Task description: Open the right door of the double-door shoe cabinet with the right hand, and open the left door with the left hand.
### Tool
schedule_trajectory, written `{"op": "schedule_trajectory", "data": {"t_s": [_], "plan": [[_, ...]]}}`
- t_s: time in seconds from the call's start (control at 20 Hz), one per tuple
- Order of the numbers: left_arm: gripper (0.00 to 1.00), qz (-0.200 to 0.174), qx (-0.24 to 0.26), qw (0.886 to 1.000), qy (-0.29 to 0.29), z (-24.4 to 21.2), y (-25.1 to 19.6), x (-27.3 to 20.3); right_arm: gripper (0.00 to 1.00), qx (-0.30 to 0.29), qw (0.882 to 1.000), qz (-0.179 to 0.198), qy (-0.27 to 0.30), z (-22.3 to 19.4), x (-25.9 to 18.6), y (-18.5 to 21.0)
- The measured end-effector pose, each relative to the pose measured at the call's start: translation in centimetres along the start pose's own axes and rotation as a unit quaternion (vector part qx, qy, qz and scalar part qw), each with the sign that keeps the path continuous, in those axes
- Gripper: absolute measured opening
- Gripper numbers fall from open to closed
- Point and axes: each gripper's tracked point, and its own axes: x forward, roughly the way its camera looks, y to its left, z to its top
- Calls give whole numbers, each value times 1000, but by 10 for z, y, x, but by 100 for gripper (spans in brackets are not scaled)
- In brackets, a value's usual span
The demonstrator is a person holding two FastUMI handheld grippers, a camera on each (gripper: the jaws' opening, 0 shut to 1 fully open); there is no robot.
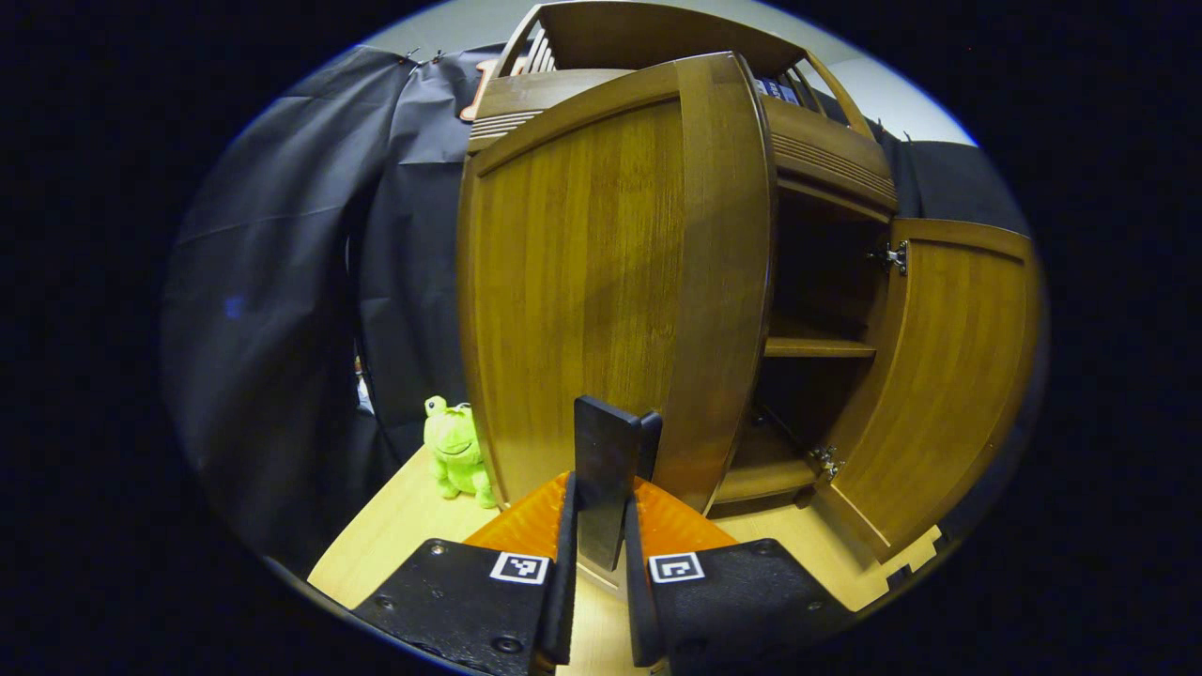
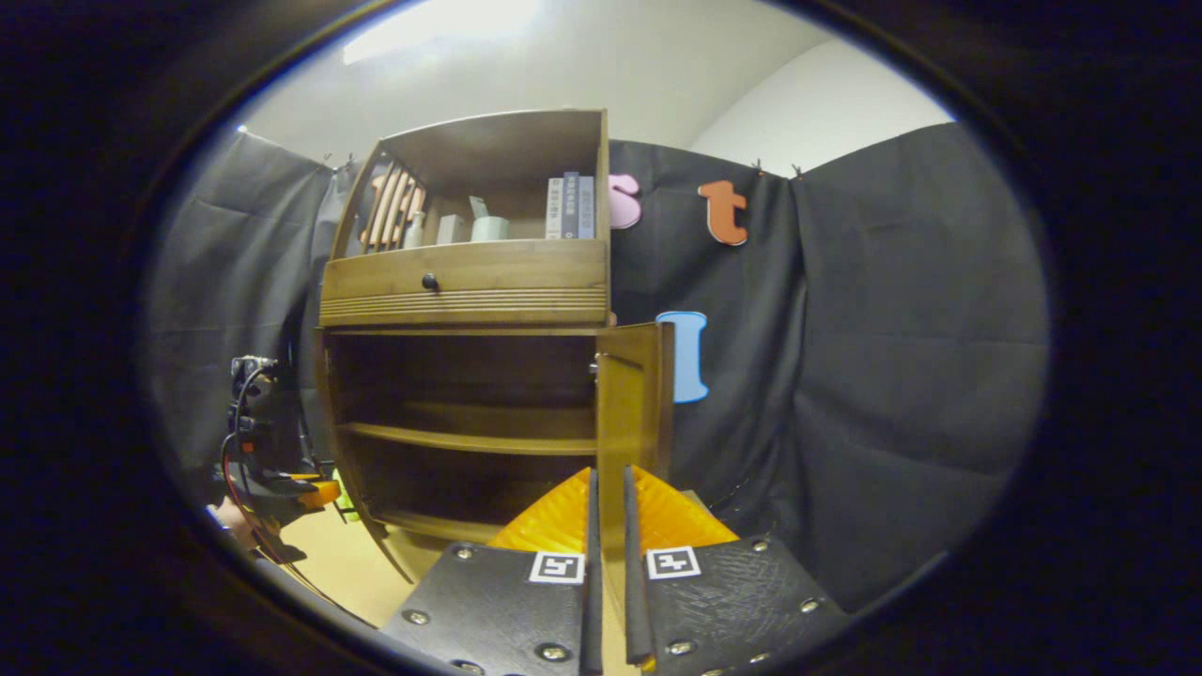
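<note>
My left claw (image 1: 601, 526) pinching the left door (image 1: 610, 282) edge, my right claw (image 2: 608, 554) pinching the right door (image 2: 627, 413), both doors swung out from the shoe cabinet (image 2: 465, 282).

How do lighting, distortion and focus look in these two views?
Left gripper view: fisheye bows the left door into a barrel shape; its wood is evenly lit, the cabinet inside is dark. Right gripper view: a bright ceiling patch glares at the top, the shelves sit in shadow, and the edges look soft.

frog toy (image 1: 457, 451) left of cabinet (image 1: 657, 282)
</note>
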Motion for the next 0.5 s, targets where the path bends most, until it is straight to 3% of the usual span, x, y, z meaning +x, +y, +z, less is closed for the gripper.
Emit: {"op": "schedule_trajectory", "data": {"t_s": [0.2, 0.3, 0.5], "plan": [[19, 12, -3, 1000, 1, 5, 3, -6, 10, 1, 999, 35, 7, -6, 9, 23], [21, 24, -8, 1000, 1, 7, 6, -9, 10, 1, 999, 51, 10, -9, 11, 31], [12, 48, -23, 999, -1, 10, 11, -8, 10, -3, 997, 77, 11, -8, 16, 49]]}}
